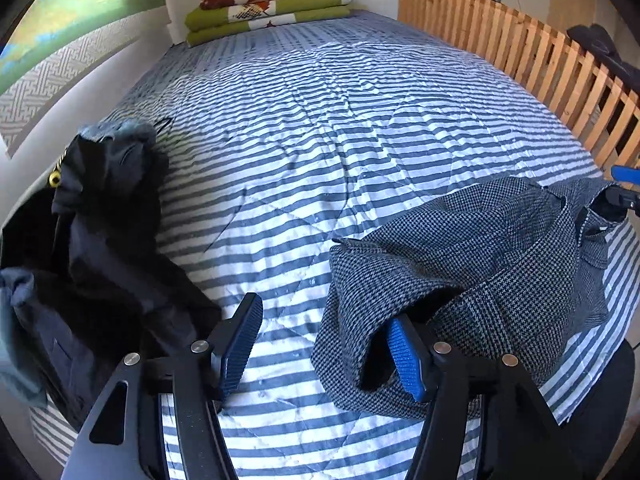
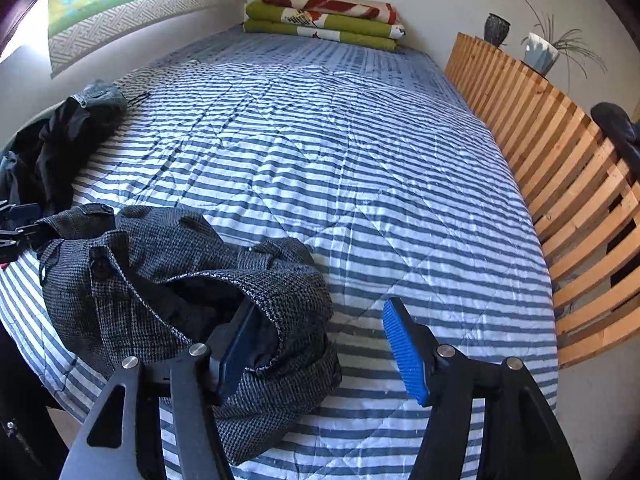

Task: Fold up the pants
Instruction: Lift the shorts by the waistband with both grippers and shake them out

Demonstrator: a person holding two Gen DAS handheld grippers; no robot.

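Grey houndstooth pants (image 2: 168, 280) bunched in a loose heap on the blue-and-white striped quilt (image 1: 320, 128), waistband up and gaping, dark lining showing inside the opening, one dark button visible on the front in the right wrist view. Fabric rumpled, not flat, no fold line formed. Left gripper (image 1: 324, 348) angled steeply down at the quilt, jaws standing apart, nothing pressed between the pads; bare striped quilt in the gap. Pants lying to the right of that gap, waistband edge draped around the right-hand blue pad, which sits inside the opening; contact likely there but no pinch. Right gripper (image 2: 320, 348) likewise pitched down, jaws parted, no grip; pants to the left of its gap, cloth wrapped about the left-hand pad, right-hand pad clear over quilt. Heap therefore lying between the two grippers, released from both. Pile of dark clothing (image 1: 92, 248) well to the left of the left jaws. Folded green and red floral blankets (image 2: 324, 16) far ahead of both jaws. Wooden slatted rail (image 2: 568, 184) to the right of the right jaws.
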